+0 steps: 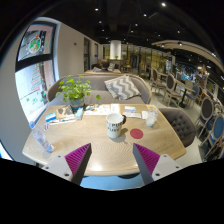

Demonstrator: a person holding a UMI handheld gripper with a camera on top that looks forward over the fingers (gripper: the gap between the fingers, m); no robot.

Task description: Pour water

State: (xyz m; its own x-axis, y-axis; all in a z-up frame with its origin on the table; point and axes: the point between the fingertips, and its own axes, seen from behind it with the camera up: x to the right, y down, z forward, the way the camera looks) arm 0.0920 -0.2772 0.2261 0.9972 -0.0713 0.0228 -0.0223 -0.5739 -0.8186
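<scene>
From my seat I see only the pad ends of the gripper (112, 160); its body is cut off below; the near edge of the table (105, 155) drops out of view between the fingers; the mug (116, 124) is too small for me to read its print or see whether it holds water; the clear bottle (42, 140) blurs against the tabletop; the far room dissolves into small, indistinct shapes.

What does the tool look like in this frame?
Only the two fingers of the tool show. Each is a dark, wedge-shaped finger tapering toward its tip, with a magenta pad on its inner face; the pads look ribbed. No cables, markings, hand or sleeve are visible.
</scene>
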